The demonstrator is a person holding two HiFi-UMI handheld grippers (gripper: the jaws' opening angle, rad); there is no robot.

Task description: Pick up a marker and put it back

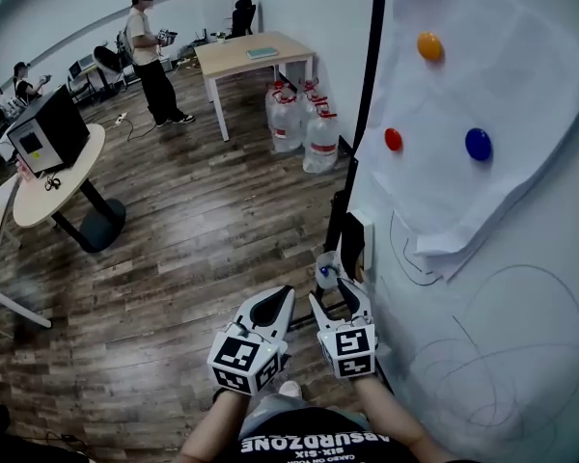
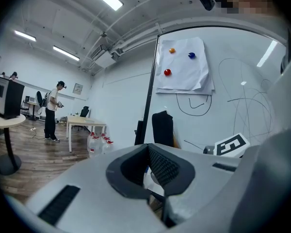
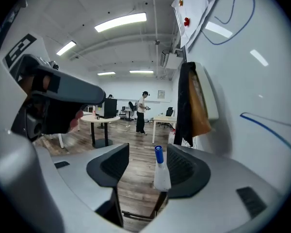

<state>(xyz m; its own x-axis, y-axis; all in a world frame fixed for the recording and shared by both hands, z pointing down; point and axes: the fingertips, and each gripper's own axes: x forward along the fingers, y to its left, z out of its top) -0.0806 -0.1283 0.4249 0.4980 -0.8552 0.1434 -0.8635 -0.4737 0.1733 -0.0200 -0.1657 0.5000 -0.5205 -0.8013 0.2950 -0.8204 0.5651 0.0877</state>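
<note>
Wood-plank floor [image 1: 193, 249], as I see it in the head view. On it stand a cluster of water jugs [image 1: 297, 119], a rectangular counter [image 1: 234, 58] bearing one flat teal item [image 1: 262, 53], and a round counter [image 1: 77, 167] bearing a black box [image 1: 44, 128]. A person [image 1: 154, 61] stands near the rectangular counter. I cannot tell what carries the marker [image 3: 160, 171].

— How does the floor [image 1: 174, 258] look?
— Dark wood planks with a faint sheen. The whiteboard [image 1: 444, 316] is smooth and glossy; the paper [image 1: 463, 75] on it is matt and creased.
— And the marker [image 3: 160, 173]?
— Smooth white plastic, blue cap. The right gripper [image 3: 146, 149] has matt grey plastic jaws with ribbed dark pads.
</note>
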